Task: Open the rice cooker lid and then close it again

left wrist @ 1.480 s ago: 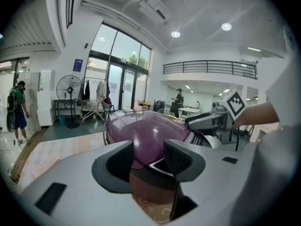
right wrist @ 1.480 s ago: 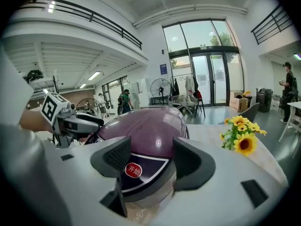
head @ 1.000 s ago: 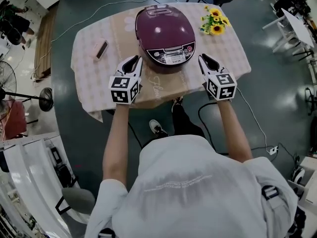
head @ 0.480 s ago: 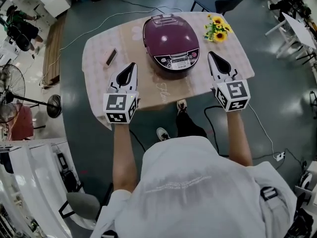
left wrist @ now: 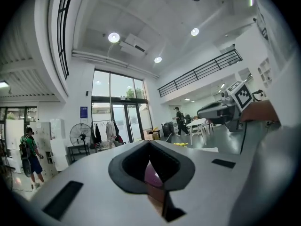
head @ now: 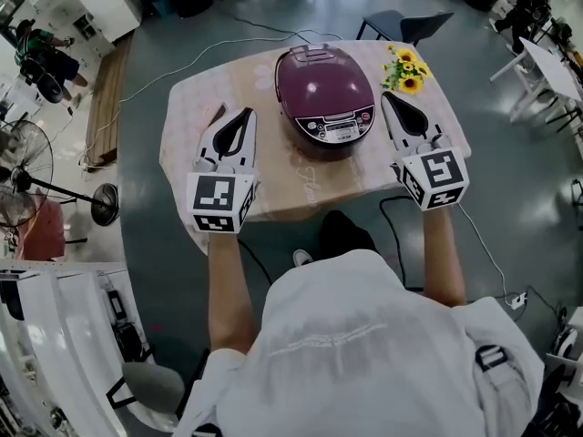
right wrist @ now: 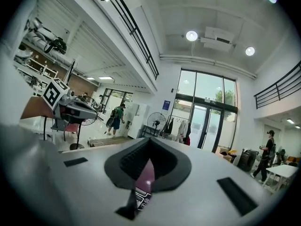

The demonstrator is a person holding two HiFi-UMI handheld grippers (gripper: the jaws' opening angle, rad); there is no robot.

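Cooker (head: pixel 326 94) sat on the counter (head: pixel 273 194) with its lid down and its control panel facing the person. Flowers (head: pixel 406 69) lay just beside it on the right. Left tool (head: pixel 243 116) was to the cooker's left and right tool (head: pixel 388 98) to its right, both pointing away from the person and neither touching the cooker. In its own camera, the left tool's jaws were pressed together with nothing between them; a purple sliver of cooker showed below. The right tool's jaws were also together and empty, with a bit of the cooker's panel showing under them.
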